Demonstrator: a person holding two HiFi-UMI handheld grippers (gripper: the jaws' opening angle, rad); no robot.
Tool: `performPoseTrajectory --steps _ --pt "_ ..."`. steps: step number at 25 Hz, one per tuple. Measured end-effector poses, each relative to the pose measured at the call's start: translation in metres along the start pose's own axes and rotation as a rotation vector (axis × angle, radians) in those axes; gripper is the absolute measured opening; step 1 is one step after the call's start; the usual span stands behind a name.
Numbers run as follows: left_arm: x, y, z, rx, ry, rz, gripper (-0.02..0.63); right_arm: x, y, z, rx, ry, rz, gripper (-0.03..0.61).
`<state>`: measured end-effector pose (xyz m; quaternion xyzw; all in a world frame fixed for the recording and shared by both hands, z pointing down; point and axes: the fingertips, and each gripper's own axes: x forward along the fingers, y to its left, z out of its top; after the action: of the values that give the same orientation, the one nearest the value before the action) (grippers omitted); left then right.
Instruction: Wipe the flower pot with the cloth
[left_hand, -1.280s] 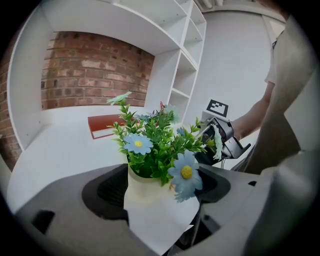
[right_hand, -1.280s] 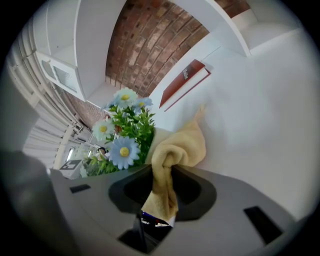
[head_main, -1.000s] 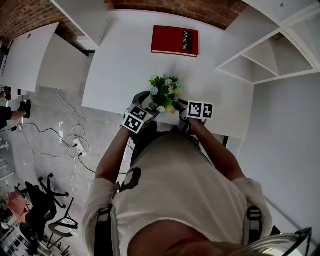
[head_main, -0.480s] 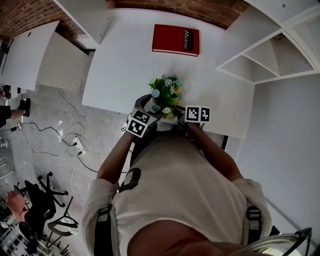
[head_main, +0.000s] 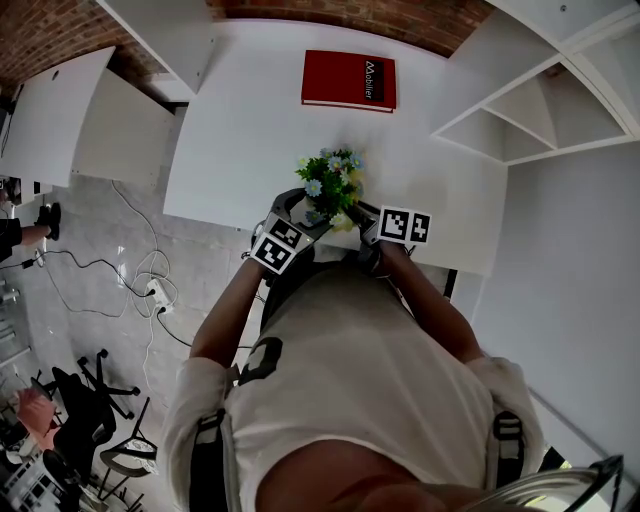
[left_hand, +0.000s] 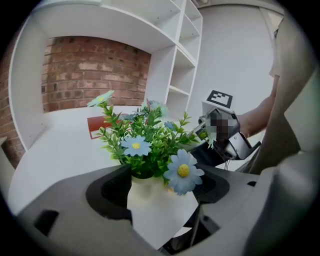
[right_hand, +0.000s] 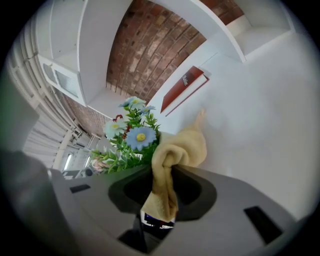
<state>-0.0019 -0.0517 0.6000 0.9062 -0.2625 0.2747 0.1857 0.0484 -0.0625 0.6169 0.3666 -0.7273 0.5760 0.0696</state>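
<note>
Though barely visible from head view, cloth (right_hand: 181, 149) sits clamped in right tool (right_hand: 162, 186).

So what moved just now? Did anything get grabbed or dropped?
The right gripper, shut on the yellow cloth, slid slightly toward the person and back beside the flower pot. Nothing was grabbed or let go. The left gripper stays clamped on the pot; the red book stayed put.

Open table beyond, crowded near edge
The left gripper (head_main: 300, 212) and right gripper (head_main: 358, 222) flank the flower pot (left_hand: 155, 210); behind it bare table (head_main: 250, 130) runs clear to the red book (head_main: 349, 81); shelves (head_main: 530, 110) wall the right.
</note>
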Motion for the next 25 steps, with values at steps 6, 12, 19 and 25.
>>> performPoseTrajectory --steps 6,12,19,25 --pt "0.001 0.001 0.009 -0.181 -0.113 0.069 0.367 0.005 -0.008 -0.026 0.035 0.054 -0.018 0.120" --pt "-0.002 0.000 0.009 -0.150 -0.091 0.005 0.367 0.009 -0.020 -0.035 0.139 0.077 -0.022 0.120" --pt "-0.008 0.006 -0.006 -0.141 0.003 -0.044 0.367 0.002 -0.016 -0.013 0.155 -0.006 -0.018 0.120" --pt "-0.001 -0.005 -0.002 -0.179 -0.023 -0.037 0.367 -0.008 -0.007 0.019 0.130 -0.079 0.005 0.120"
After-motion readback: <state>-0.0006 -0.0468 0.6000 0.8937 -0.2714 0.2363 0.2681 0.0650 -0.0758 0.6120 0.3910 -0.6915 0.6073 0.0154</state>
